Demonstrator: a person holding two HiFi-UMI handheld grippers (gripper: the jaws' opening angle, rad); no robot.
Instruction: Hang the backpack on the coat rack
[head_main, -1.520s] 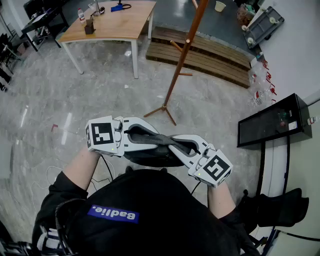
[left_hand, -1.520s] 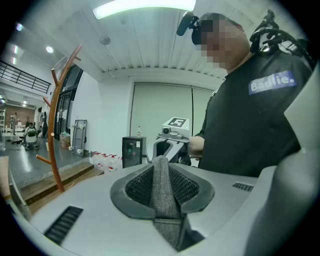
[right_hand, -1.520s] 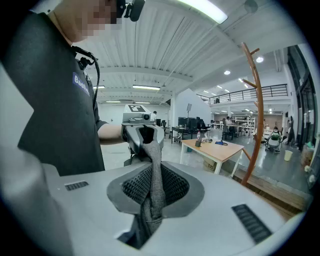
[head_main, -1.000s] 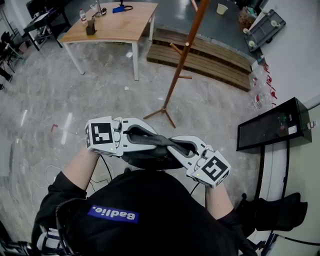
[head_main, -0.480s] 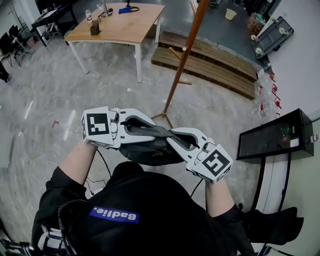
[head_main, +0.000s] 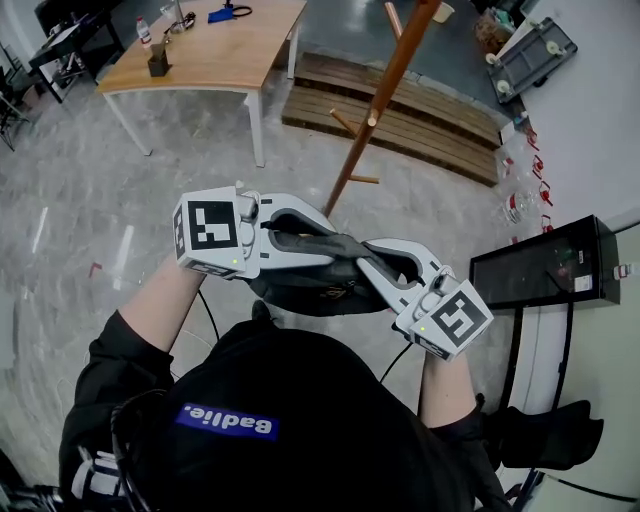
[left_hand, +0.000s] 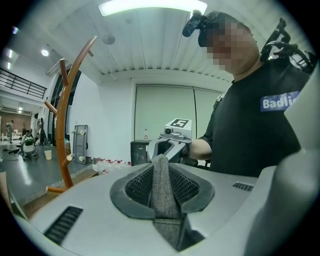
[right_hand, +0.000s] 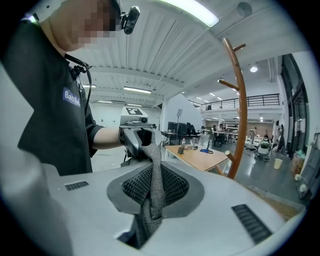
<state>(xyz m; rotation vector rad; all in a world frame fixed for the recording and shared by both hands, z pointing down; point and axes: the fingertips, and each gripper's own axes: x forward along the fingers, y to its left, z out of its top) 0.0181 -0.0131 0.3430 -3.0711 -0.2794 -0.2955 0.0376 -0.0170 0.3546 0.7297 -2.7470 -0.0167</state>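
A dark backpack (head_main: 305, 290) hangs in front of the person's chest from its grey fabric strap (head_main: 338, 245). My left gripper (head_main: 318, 237) comes in from the left and is shut on one end of the strap (left_hand: 161, 187). My right gripper (head_main: 378, 260) comes in from the lower right and is shut on the other end of the strap (right_hand: 152, 192). The two grippers face each other, tips almost meeting. The brown wooden coat rack (head_main: 384, 95) stands just beyond them, its pegs bare. It also shows as a coat rack (left_hand: 62, 127) in the left gripper view and a coat rack (right_hand: 242, 110) in the right one.
A wooden table (head_main: 205, 50) with small items stands at the upper left. Wooden pallets (head_main: 410, 110) lie behind the rack. A black cabinet (head_main: 530, 262) stands by the right wall, a grey cart (head_main: 528, 48) lies at the upper right, and cables (head_main: 205, 320) trail on the floor.
Both grippers have carried the backpack forward and a little up, towards the coat rack. The rack's base is now hidden behind them. The grips on the strap are unchanged.
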